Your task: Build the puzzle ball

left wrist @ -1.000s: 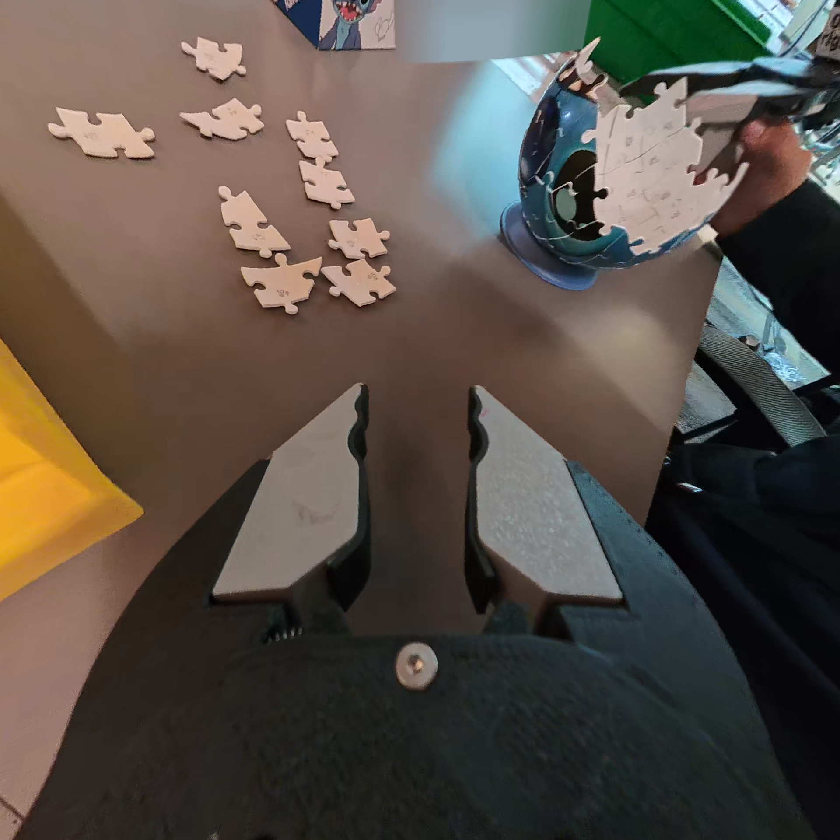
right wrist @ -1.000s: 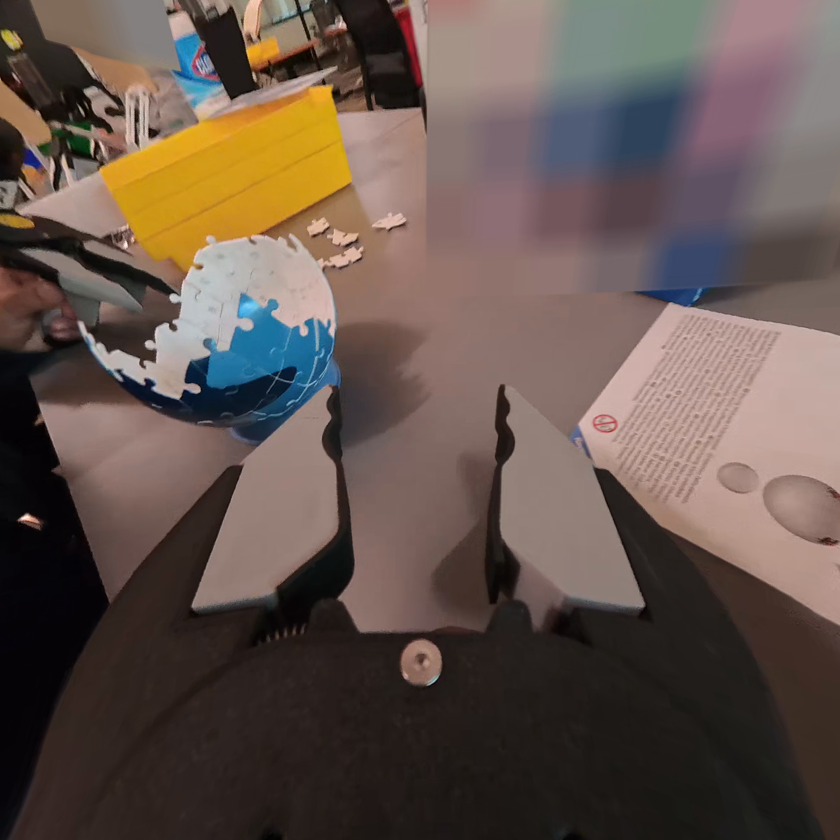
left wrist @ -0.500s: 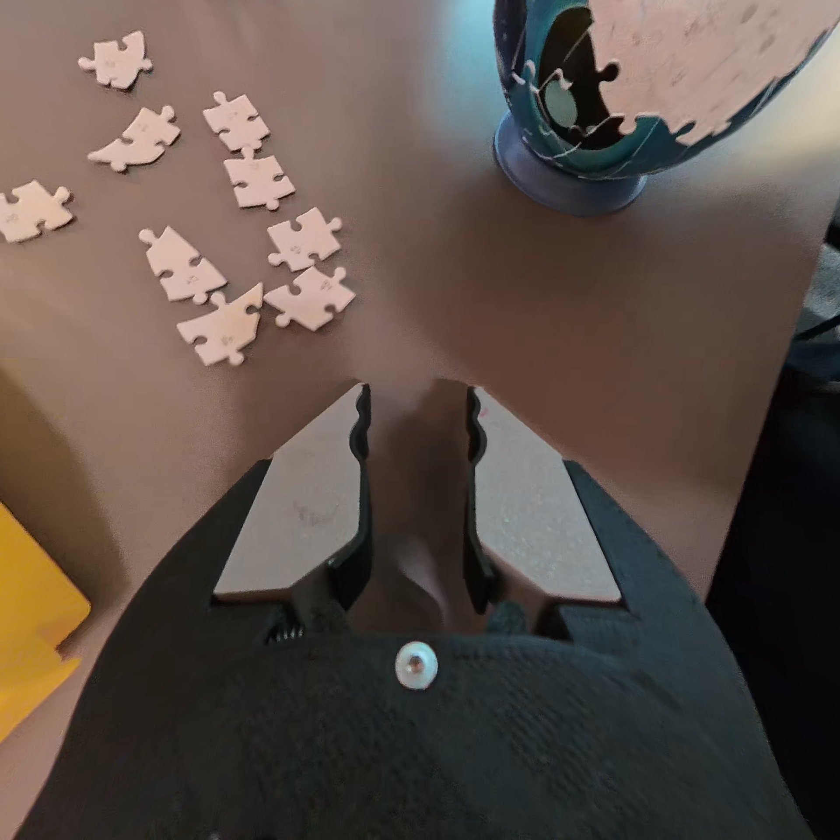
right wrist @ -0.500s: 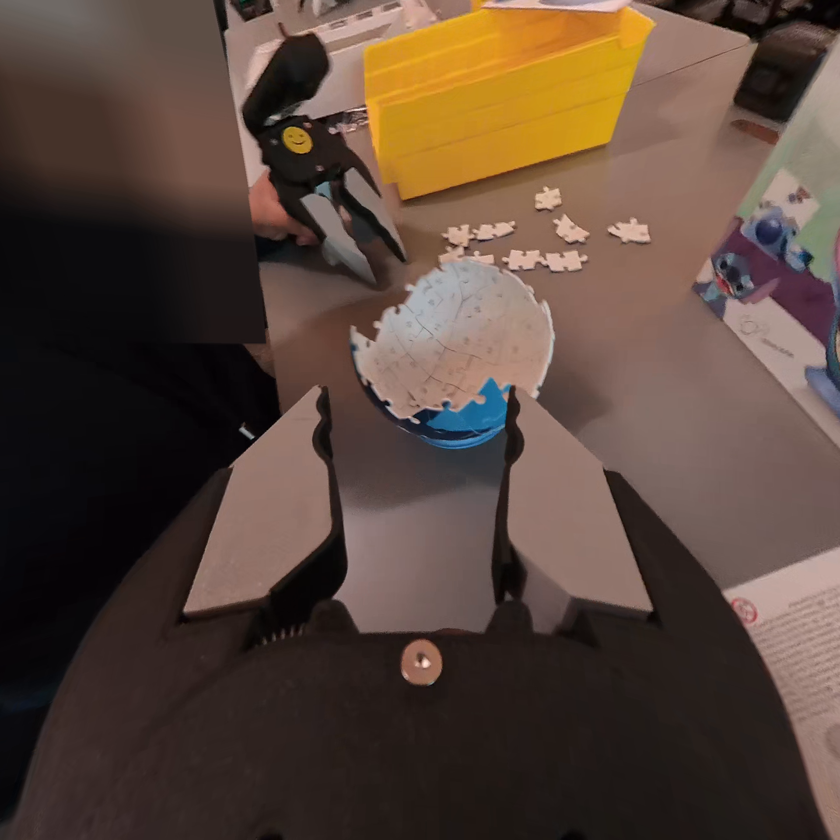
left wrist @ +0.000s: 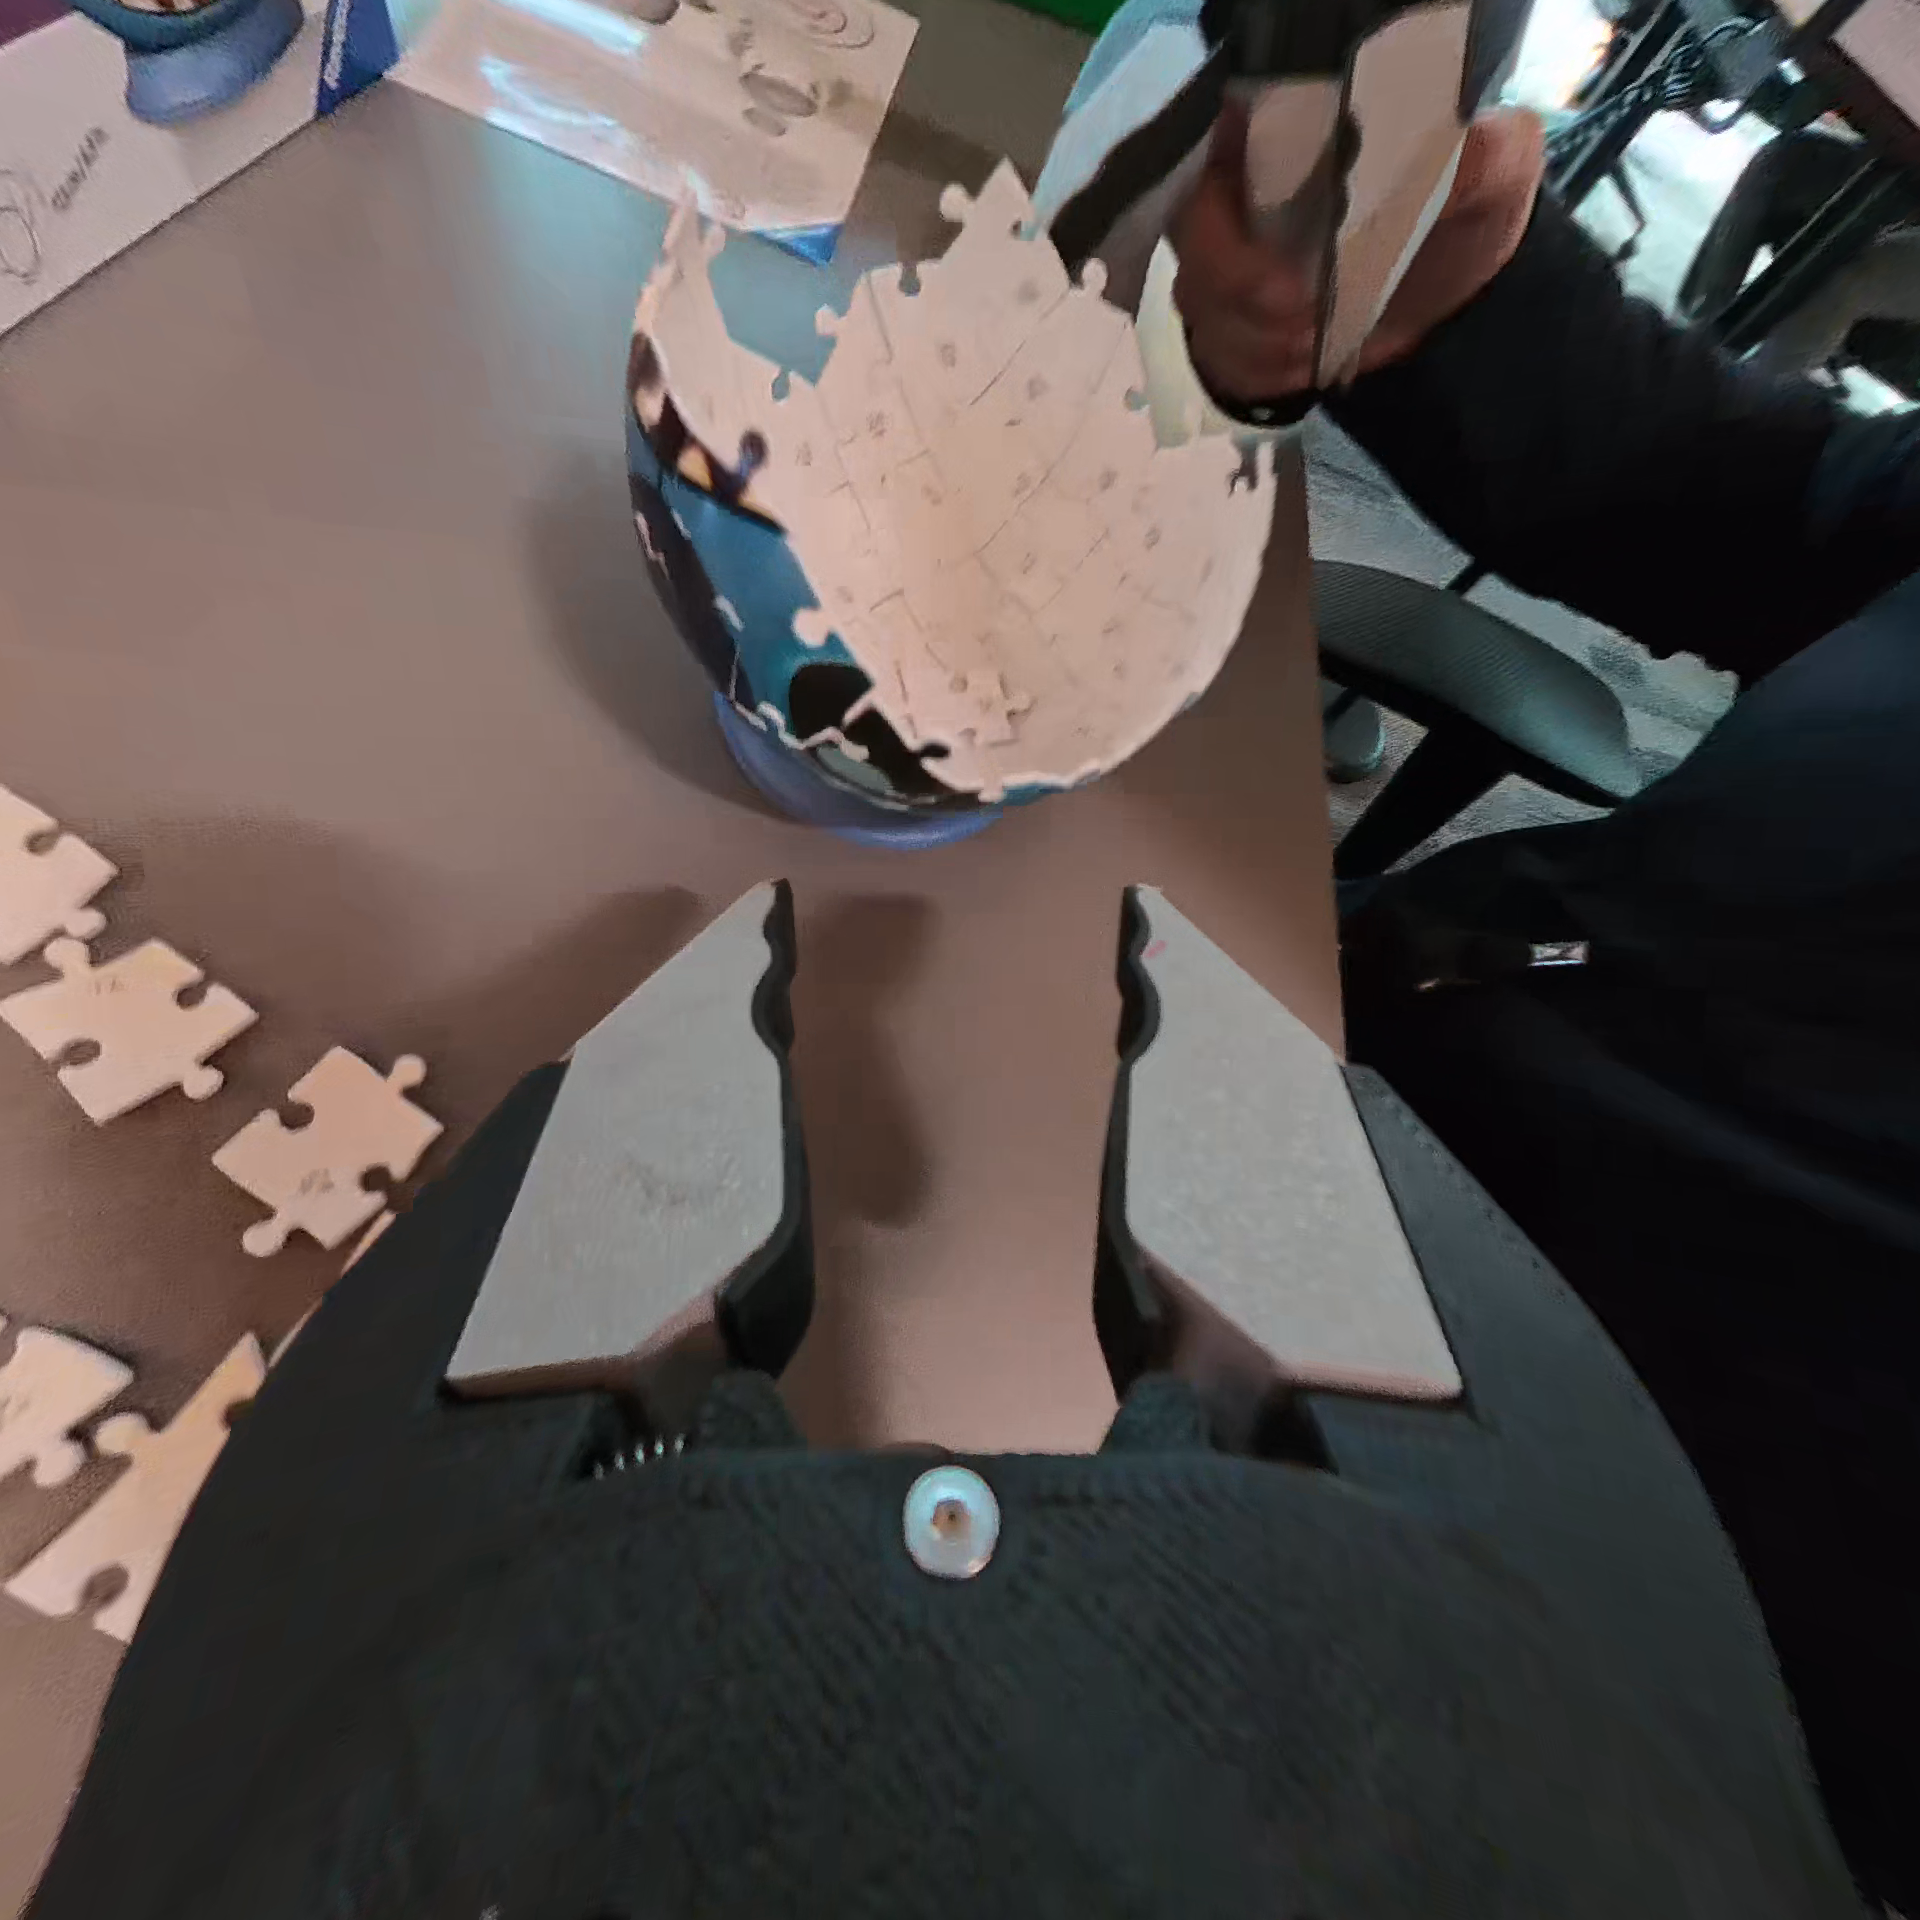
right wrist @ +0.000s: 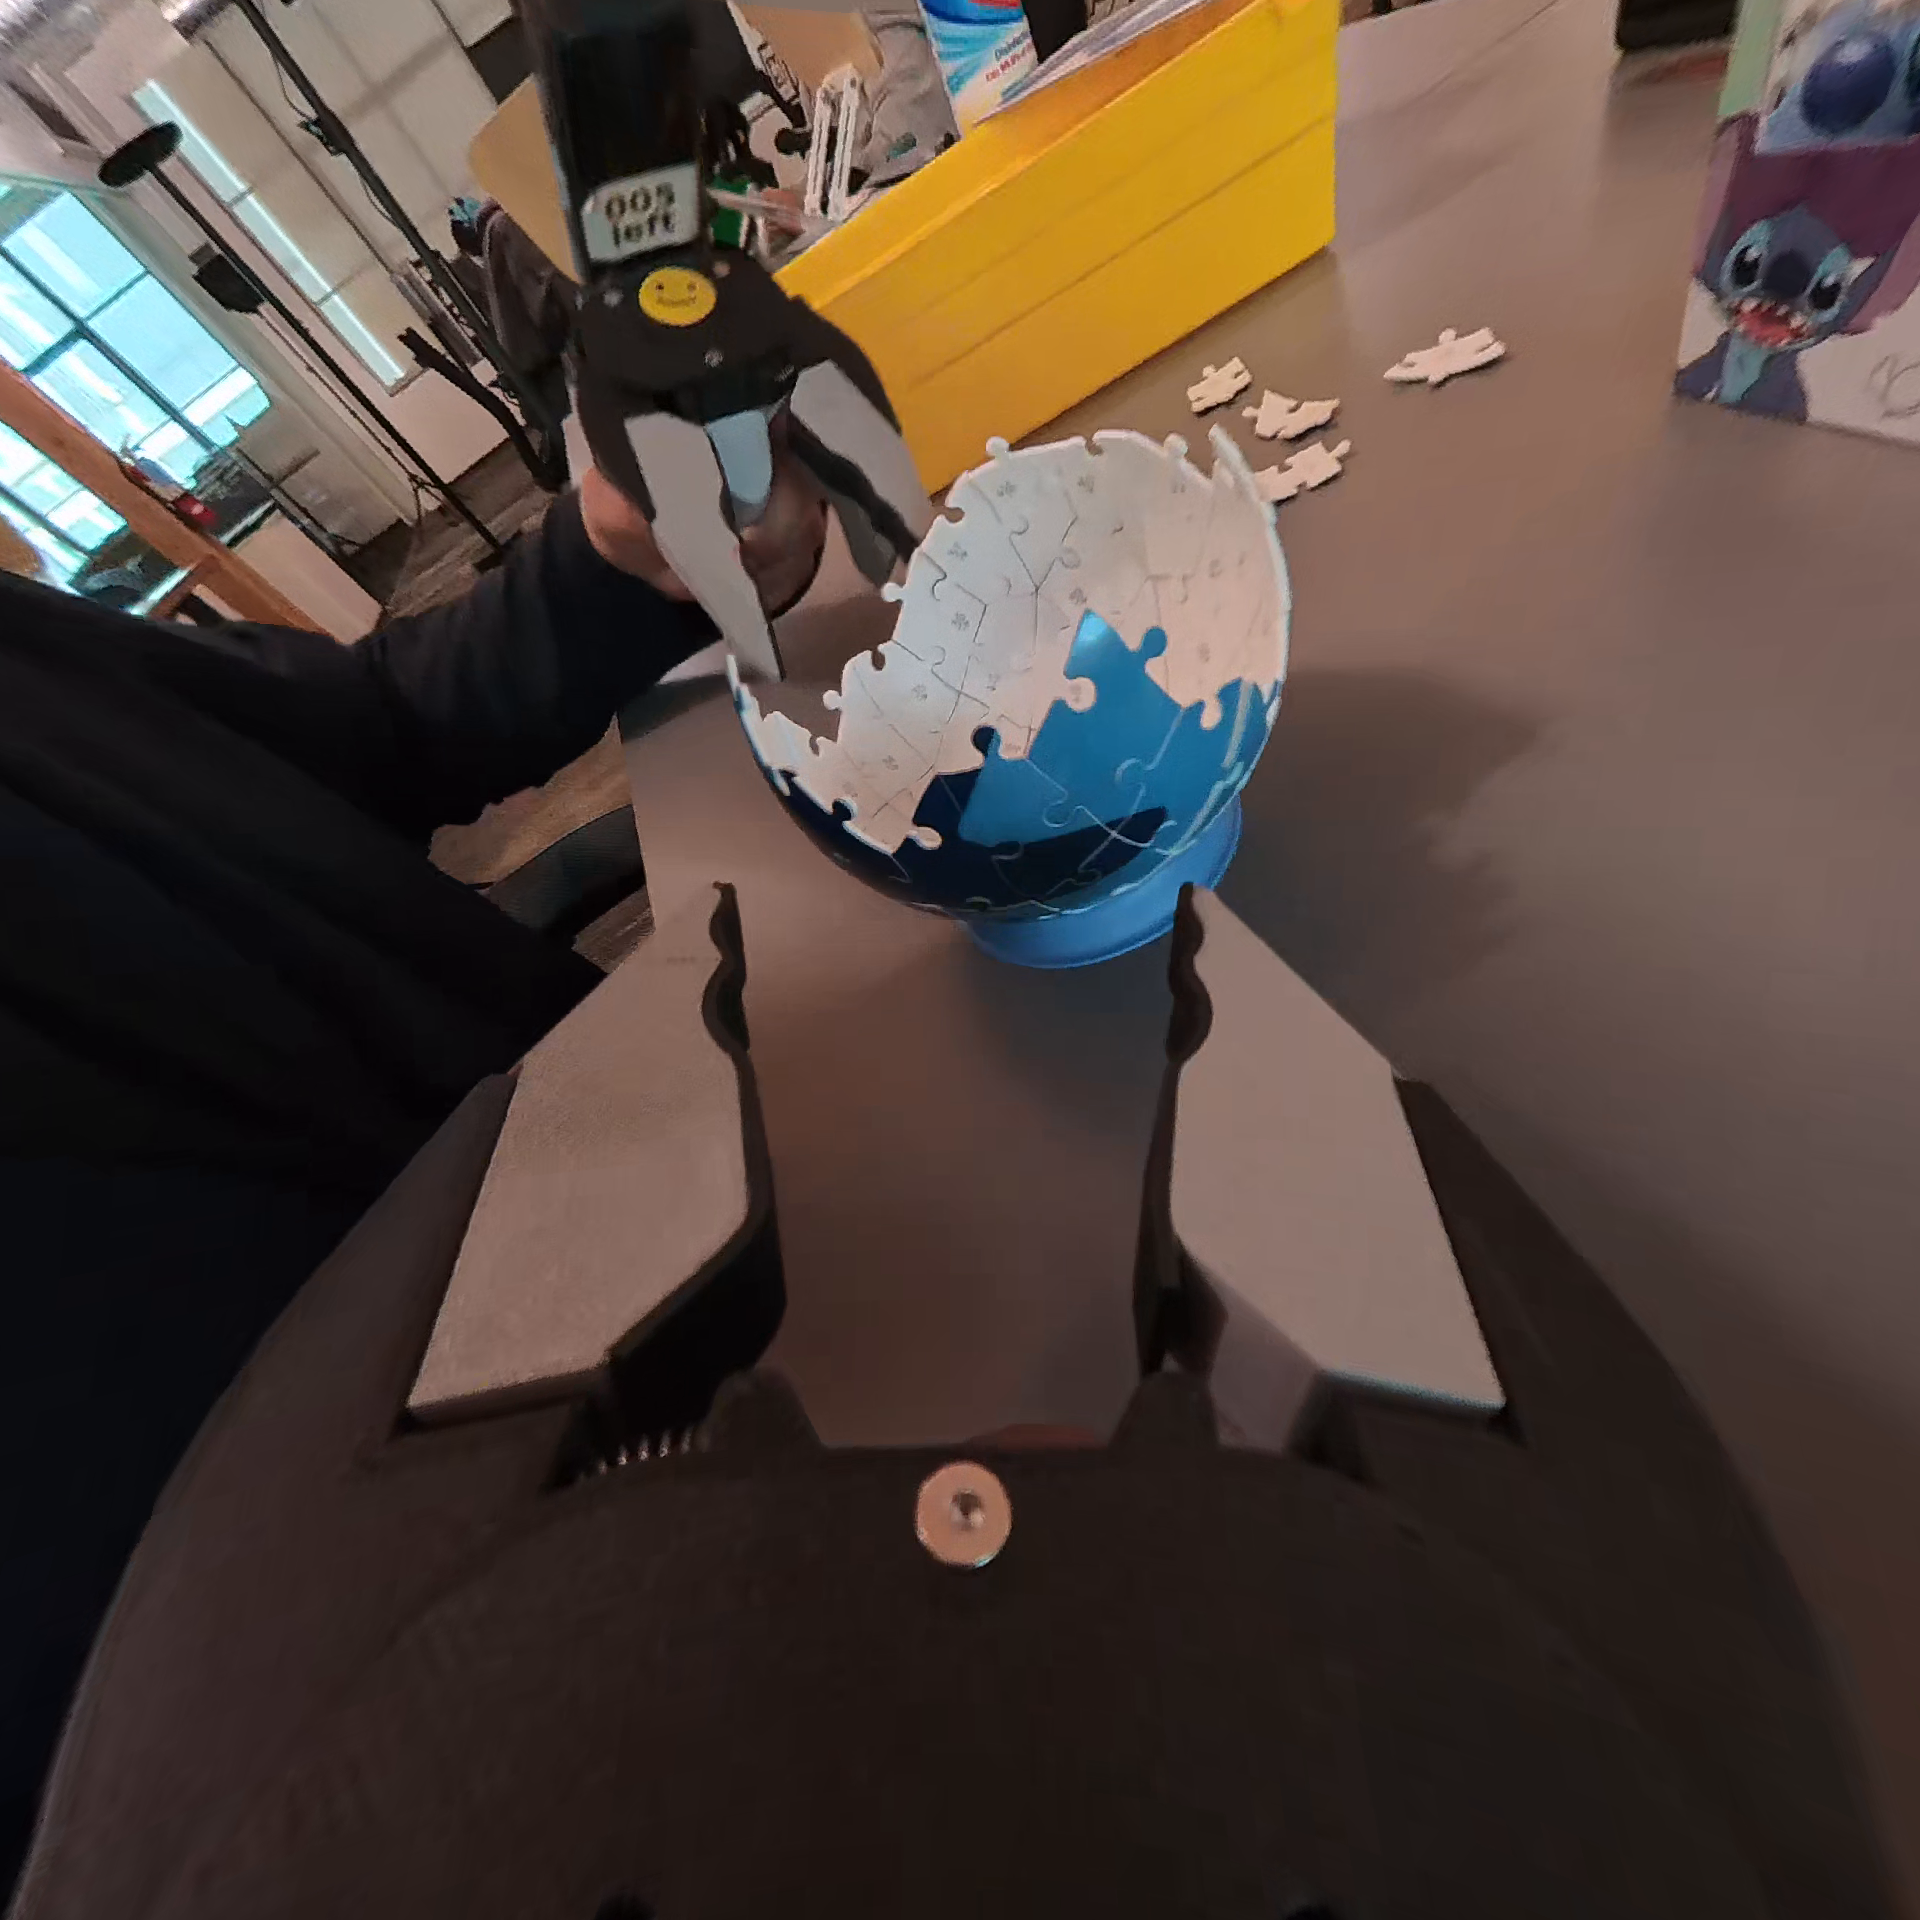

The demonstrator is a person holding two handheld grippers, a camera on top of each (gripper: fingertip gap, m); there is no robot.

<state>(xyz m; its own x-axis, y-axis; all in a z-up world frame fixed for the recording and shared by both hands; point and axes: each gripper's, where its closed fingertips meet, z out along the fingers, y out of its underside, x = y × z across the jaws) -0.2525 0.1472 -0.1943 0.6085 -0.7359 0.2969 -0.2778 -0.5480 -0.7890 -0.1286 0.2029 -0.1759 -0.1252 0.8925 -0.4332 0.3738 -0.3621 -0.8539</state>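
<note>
The partly built puzzle ball (left wrist: 987, 582) stands open-topped on its blue ring stand (left wrist: 862, 805) near the table's edge; its inside is white, its outside blue. My left gripper (left wrist: 951, 904) is open and empty, just short of the stand. My right gripper (right wrist: 956, 904) is open and empty, with the ball (right wrist: 1039, 665) and stand (right wrist: 1122, 914) just beyond its fingertips. The left gripper (right wrist: 831, 613) also shows in the right wrist view, tips close to the ball's rim. The right gripper (left wrist: 1278, 208) shows beyond the ball. Several loose white pieces (left wrist: 125, 1023) lie left.
A yellow bin (right wrist: 1091, 239) stands behind the ball, with more loose pieces (right wrist: 1288, 416) in front of it. The puzzle box (right wrist: 1808, 260) stands at the right. An instruction sheet (left wrist: 665, 83) lies beyond the ball. The table edge (left wrist: 1320, 831) and an office chair are at the right. The gap from one gripper's tips to the other's is roughly 15 cm.
My left gripper has swung from the loose pieces toward the ball and opened wider. My right gripper has moved closer to the ball and lower, and its jaws are wider apart.
</note>
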